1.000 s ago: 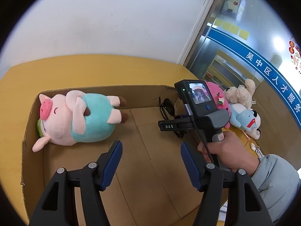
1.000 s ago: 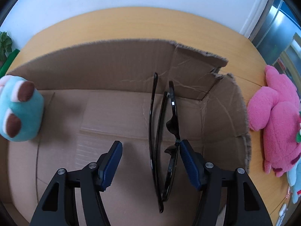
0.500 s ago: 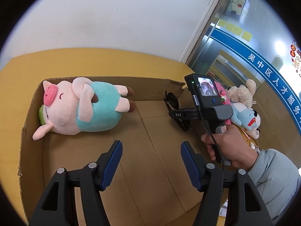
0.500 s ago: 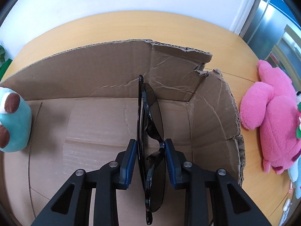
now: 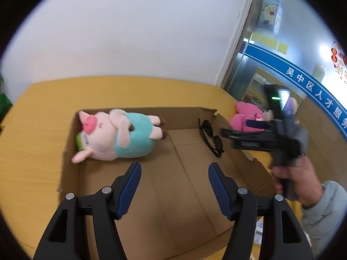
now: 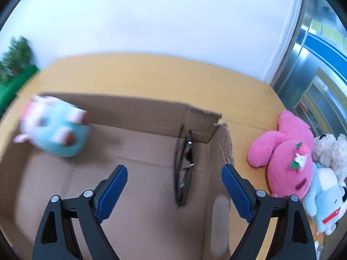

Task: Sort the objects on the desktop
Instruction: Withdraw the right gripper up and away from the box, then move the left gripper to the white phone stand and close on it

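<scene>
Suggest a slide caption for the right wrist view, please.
Right gripper opening above sunglasses lying in the cardboard box.

**Occlusions, blur, cropping**

Right wrist view: pig plush (image 6: 54, 130) smeared, face unreadable; green plant (image 6: 15, 69) blurred, cut by left edge. Blue-white plush (image 6: 325, 197) partly behind pink plush (image 6: 286, 153). Left wrist view: right gripper (image 5: 256, 134) motion-blurred; sleeve (image 5: 325, 214) cropped at frame edge.

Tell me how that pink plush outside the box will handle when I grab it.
The pink plush looks soft and stuffed, so it will probably squash and sag rather than stay stiff. Its fuzzy surface should not slip on the pads. It lies against the other plush toys, so pulling it may drag or tumble them.
</scene>
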Demonstrator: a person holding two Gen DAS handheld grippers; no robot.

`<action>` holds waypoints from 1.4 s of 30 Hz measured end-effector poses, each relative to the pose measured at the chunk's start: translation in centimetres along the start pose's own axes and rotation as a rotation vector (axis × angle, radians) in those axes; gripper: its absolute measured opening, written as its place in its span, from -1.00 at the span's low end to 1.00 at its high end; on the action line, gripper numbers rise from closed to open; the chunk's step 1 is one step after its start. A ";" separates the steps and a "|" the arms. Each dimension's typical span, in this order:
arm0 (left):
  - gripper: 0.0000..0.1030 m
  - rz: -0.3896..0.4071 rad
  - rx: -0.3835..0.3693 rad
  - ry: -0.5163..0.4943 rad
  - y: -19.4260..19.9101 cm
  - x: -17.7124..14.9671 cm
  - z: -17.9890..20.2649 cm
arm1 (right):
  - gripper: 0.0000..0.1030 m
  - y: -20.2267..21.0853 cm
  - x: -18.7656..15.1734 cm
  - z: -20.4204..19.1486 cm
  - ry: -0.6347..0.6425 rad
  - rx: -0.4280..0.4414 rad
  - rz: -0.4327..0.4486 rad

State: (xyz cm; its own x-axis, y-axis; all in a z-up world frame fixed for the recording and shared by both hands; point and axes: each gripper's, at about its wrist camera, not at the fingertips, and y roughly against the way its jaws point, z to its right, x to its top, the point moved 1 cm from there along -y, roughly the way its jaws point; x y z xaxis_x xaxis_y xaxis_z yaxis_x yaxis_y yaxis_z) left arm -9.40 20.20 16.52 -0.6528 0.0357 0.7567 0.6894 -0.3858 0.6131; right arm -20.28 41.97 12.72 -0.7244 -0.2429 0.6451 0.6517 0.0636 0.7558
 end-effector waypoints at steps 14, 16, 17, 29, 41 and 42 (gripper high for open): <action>0.59 0.188 0.190 -0.010 9.3 -6.7 5.1 | 1.00 19.9 -15.3 -4.6 0.100 0.083 0.347; 0.59 0.197 0.205 -0.001 9.8 -7.9 5.9 | 1.00 20.6 -17.2 -4.9 0.074 0.085 0.348; 0.59 0.193 0.196 -0.004 9.9 -8.6 6.3 | 1.00 20.7 -18.1 -5.2 0.065 0.086 0.343; 0.59 0.125 0.120 -0.033 9.4 -14.5 9.7 | 1.00 21.1 -24.2 -5.4 0.001 0.075 0.298; 0.59 0.045 0.149 -0.014 8.6 -18.0 8.2 | 1.00 19.0 -26.7 -4.9 -0.023 0.125 0.230; 0.59 0.037 0.144 -0.009 8.6 -18.3 8.1 | 1.00 18.6 -27.0 -4.8 -0.027 0.137 0.215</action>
State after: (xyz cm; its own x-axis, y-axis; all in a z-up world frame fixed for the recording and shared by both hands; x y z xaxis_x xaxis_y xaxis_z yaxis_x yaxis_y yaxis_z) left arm 10.98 23.68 9.75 -0.6239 0.0328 0.7808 0.7511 -0.2509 0.6107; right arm 12.46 45.08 8.87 -0.5792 -0.1834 0.7943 0.7564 0.2423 0.6076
